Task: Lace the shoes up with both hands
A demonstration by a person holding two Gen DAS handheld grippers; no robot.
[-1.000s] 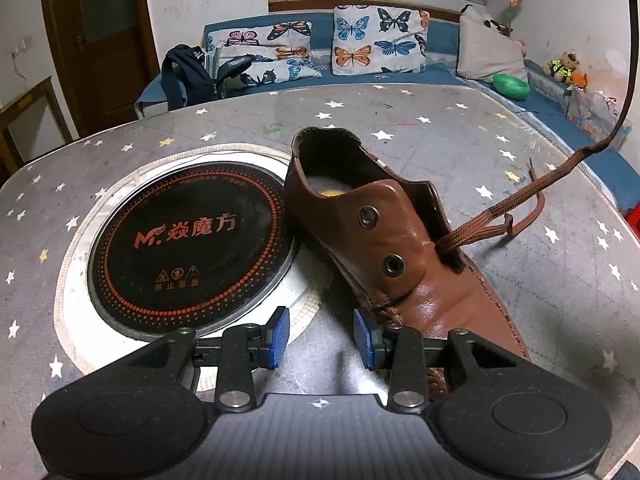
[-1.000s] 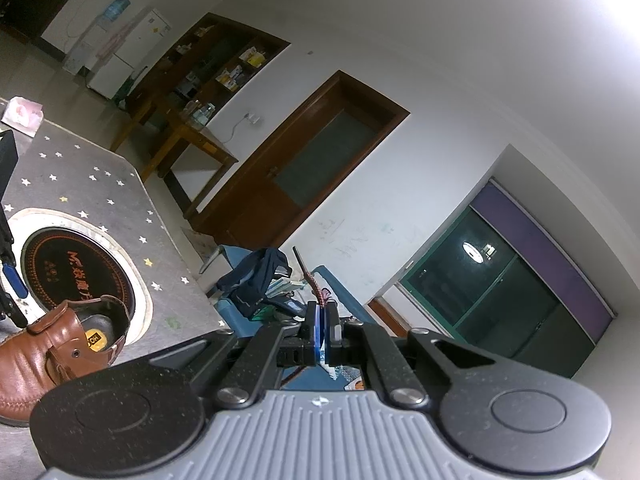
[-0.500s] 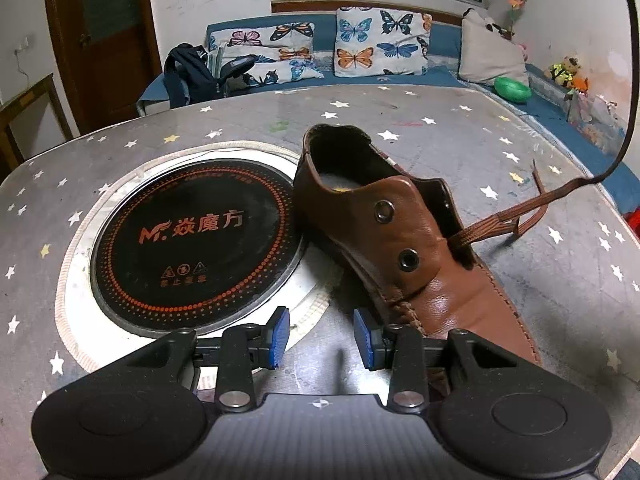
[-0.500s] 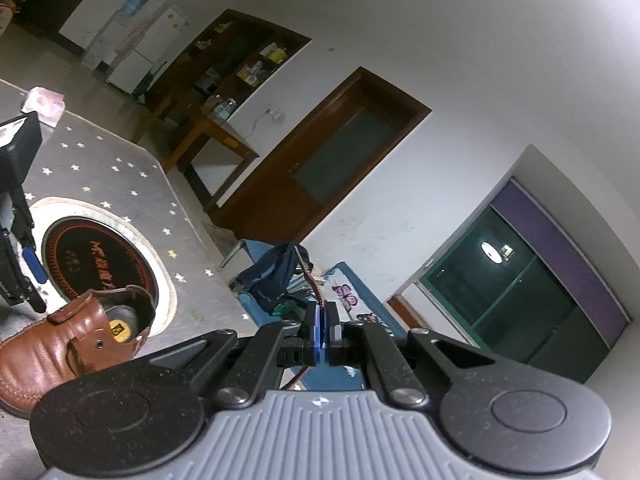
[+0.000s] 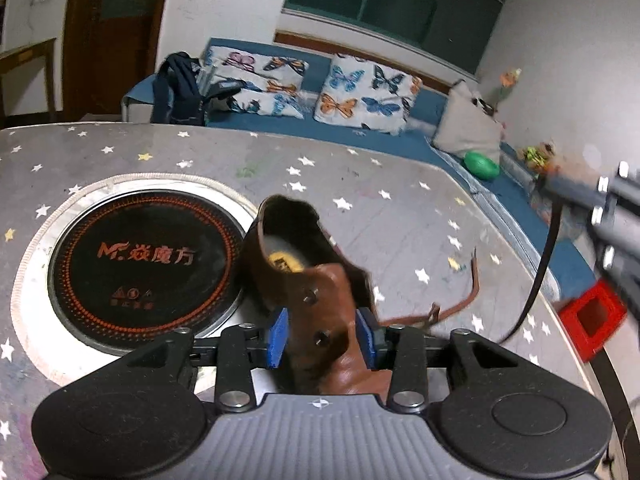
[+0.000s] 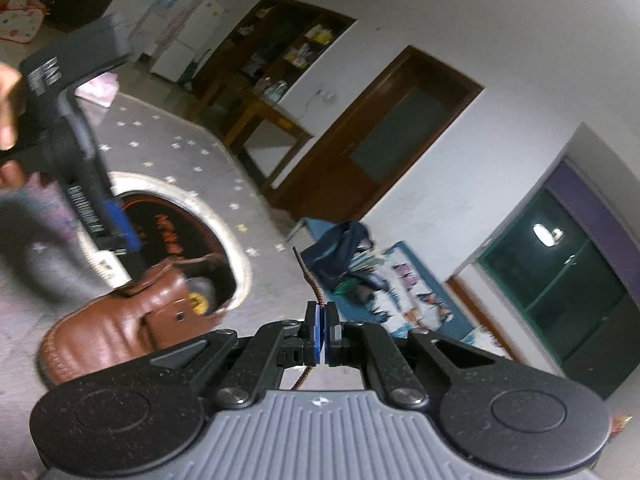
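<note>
Lacing barely begun: left tongs (image 5: 322, 336), jaws just widening, straddle the brown shoe's (image 5: 320, 308) unlaced eyelet flap; right tongs (image 6: 321, 330) pinch the lace (image 6: 310, 280).

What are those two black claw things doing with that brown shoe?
A person is lacing the brown leather shoe on the star-patterned table. The left gripper has its blue pads on either side of the shoe's eyelet flap, seemingly gripping it. The right gripper is shut on the end of the brown shoelace, holding it beside the shoe.
</note>
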